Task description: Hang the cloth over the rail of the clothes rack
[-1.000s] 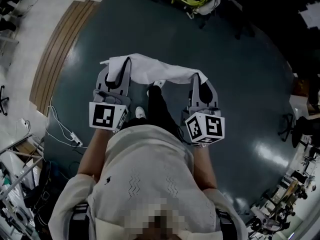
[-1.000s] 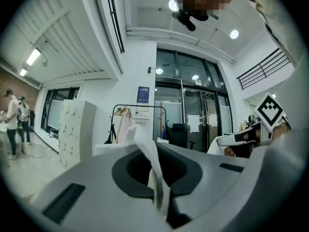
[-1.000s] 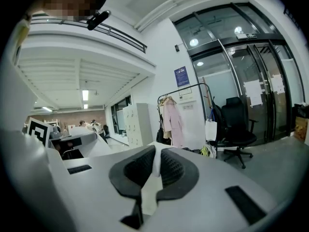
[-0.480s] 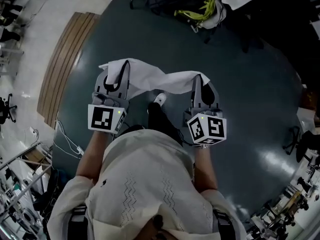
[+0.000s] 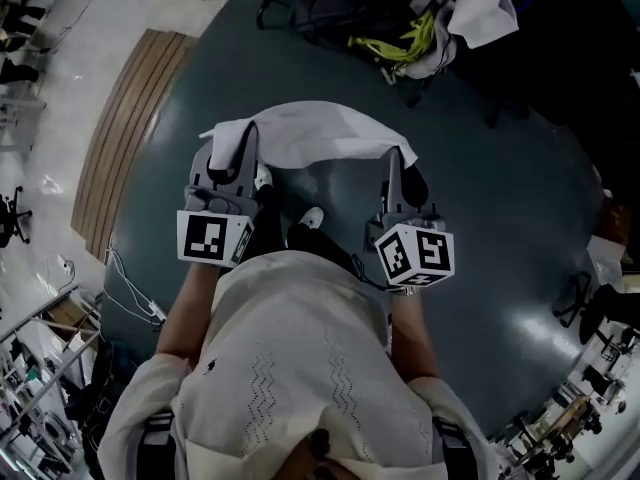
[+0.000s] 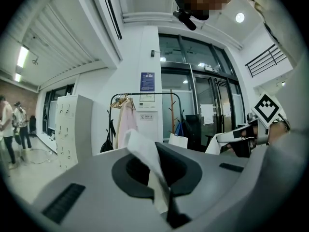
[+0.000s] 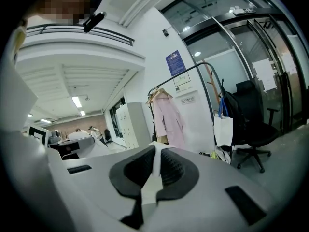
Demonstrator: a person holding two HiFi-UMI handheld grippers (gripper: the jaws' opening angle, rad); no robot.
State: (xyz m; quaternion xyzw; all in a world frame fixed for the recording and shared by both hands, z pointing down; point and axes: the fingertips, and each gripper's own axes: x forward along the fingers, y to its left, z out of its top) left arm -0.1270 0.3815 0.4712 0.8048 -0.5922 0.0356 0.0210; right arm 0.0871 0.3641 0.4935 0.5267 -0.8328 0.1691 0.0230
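One white cloth held taut between two grippers, both clamped on it.
The left gripper's [image 5: 243, 138] fingers [image 6: 129, 172] are closed on one end of the cloth [image 5: 318, 131], and the right gripper's [image 5: 398, 163] fingers [image 7: 177, 170] are closed on the other. The cloth spans the two grippers above the dark floor [image 5: 480, 198], in front of the person. One clothes rack [image 7: 190, 69] stands well beyond, with one pink garment [image 7: 169, 117] hanging from its rail.
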